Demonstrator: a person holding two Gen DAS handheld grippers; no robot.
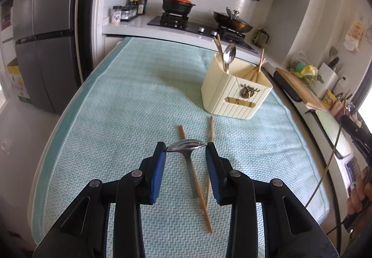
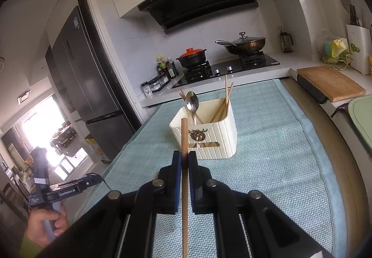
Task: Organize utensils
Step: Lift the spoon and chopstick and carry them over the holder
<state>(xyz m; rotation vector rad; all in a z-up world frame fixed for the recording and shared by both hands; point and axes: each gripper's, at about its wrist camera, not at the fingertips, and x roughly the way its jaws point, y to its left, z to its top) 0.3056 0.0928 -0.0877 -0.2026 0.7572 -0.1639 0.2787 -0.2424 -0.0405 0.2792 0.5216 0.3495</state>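
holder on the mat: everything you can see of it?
The holder is a cream, ribbed, plastic-looking box, open-topped and upright on the teal mat. Its front has a bronze ornament above a slot. One side holds a spoon, bowl up, with chopsticks; the other holds only chopsticks. Neither gripper touches it.

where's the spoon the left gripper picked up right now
In the left wrist view the spoon sits crosswise between the left gripper pads, bowl clamped, handle hanging down over two chopsticks on the blue mat.

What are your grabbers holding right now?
Left gripper jaws shut on spoon. Right gripper clamps one chopstick. Cream holder ahead, path clear. Two chopsticks left on mat.
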